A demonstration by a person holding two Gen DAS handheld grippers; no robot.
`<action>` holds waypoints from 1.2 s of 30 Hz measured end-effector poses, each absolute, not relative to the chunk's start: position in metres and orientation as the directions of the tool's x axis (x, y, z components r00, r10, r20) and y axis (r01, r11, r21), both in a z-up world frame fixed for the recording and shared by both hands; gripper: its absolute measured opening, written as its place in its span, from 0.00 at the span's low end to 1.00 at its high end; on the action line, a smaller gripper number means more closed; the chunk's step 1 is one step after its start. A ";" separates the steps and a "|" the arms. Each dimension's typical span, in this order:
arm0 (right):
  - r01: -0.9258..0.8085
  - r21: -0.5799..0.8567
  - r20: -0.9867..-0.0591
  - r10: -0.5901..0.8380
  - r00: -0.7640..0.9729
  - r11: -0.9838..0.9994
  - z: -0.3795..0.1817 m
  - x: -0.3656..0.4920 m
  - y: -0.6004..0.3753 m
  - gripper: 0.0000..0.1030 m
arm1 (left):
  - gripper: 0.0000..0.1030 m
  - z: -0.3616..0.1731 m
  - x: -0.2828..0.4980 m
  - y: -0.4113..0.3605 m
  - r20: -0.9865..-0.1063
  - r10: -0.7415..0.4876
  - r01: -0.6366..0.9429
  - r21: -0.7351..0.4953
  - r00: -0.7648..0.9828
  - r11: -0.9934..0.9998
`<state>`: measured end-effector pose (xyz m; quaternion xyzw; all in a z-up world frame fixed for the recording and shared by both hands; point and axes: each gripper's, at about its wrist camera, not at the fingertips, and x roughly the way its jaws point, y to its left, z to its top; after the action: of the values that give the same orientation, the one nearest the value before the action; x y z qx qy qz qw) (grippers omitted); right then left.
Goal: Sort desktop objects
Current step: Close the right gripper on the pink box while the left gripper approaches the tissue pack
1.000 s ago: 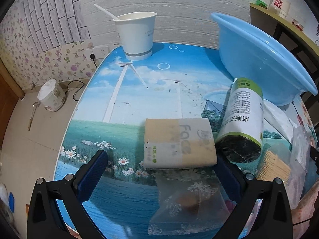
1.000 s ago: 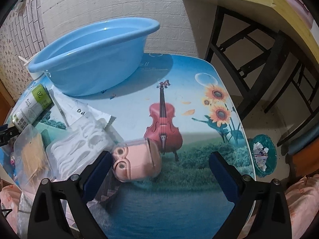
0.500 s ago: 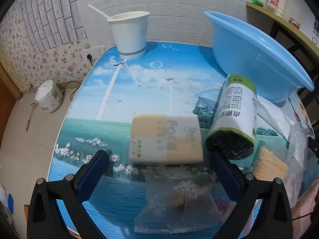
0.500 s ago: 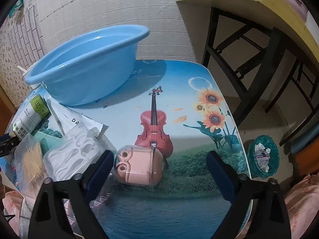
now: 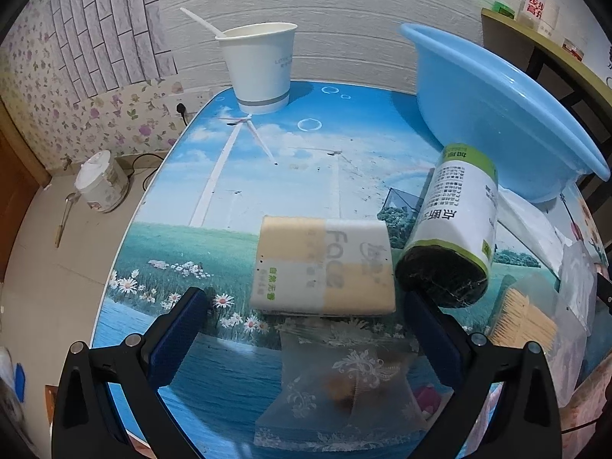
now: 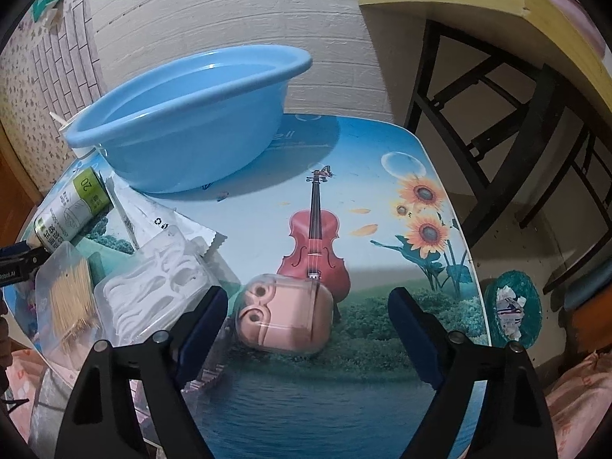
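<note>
1 tissue pack (image 5: 323, 267), 1 roll (image 5: 455, 225), 1 basin (image 6: 191, 114) at desk's (image 6: 367, 176) far edge, 1 pink case (image 6: 285, 315) | left gripper (image 5: 306, 317) released, level, before pack | right gripper (image 6: 306, 313) released, straddling case

Room behind the printed desk (image 5: 267, 176)

White brick-pattern wall (image 5: 344, 19) and floral wallpaper (image 5: 114, 122) are seen; a wooden shelf (image 6: 459, 4) stands right.

Tissue pack (image 5: 323, 266) left of roll (image 5: 453, 229), touching
</note>
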<state>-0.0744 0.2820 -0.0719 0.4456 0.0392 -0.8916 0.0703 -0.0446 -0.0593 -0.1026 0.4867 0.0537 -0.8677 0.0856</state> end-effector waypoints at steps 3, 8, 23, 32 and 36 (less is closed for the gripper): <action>0.174 -0.013 -0.806 -0.093 -0.585 -0.985 -0.073 -0.077 0.284 0.86 | 1.00 -0.103 -0.043 -0.059 -0.847 -0.104 0.210 -0.009 -0.521 -0.978; 0.181 -0.001 -0.807 -0.107 -0.581 -0.983 -0.073 -0.078 0.290 0.86 | 1.00 -0.104 -0.043 -0.059 -0.843 -0.109 0.216 -0.009 -0.527 -0.976; 0.254 0.025 -0.814 -0.167 -0.556 -0.967 -0.078 -0.081 0.280 0.50 | 0.93 -0.103 -0.042 -0.060 -0.839 -0.106 0.213 -0.012 -0.534 -0.977; 0.242 0.031 -0.817 -0.164 -0.552 -0.970 -0.077 -0.076 0.286 0.50 | 0.85 -0.103 -0.039 -0.062 -0.835 -0.109 0.218 -0.013 -0.540 -0.976; 0.248 0.028 -0.821 -0.163 -0.547 -0.968 -0.077 -0.076 0.285 0.50 | 0.84 -0.103 -0.039 -0.062 -0.834 -0.107 0.216 -0.015 -0.541 -0.976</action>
<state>-0.0758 0.2850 -0.0767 0.4614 0.0459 -0.8782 0.1172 -0.0388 -0.0617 -0.1028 0.4702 0.0578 -0.8758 0.0920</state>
